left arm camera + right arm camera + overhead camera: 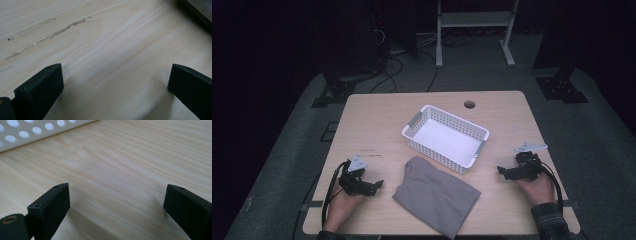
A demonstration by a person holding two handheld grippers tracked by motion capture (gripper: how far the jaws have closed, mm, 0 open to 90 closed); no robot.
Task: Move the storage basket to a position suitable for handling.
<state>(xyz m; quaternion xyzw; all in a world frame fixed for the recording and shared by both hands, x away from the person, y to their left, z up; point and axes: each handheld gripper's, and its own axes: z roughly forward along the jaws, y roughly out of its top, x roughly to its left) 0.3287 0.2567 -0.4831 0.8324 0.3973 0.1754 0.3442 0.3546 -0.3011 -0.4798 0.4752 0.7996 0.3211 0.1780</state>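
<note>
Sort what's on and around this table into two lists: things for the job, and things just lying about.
For the job:
grey cloth
white basket
left tongs, open
right tongs, open

Just lying about:
cables on the floor
metal stand
black stand base

A folded grey cloth (pixel 436 196) is lying at the bench's (pixel 377 120) near middle, filling the stretch between the left tool (pixel 377 185) and the right tool (pixel 501 171). Just behind it, a white perforated basket (pixel 445 138) is sitting at an angle, blocking the centre. Bare wood is lying open between each tool's spread jaws. Wide strips of bench are running free along the left and right sides, and the far edge beyond the basket is lying open.
</note>
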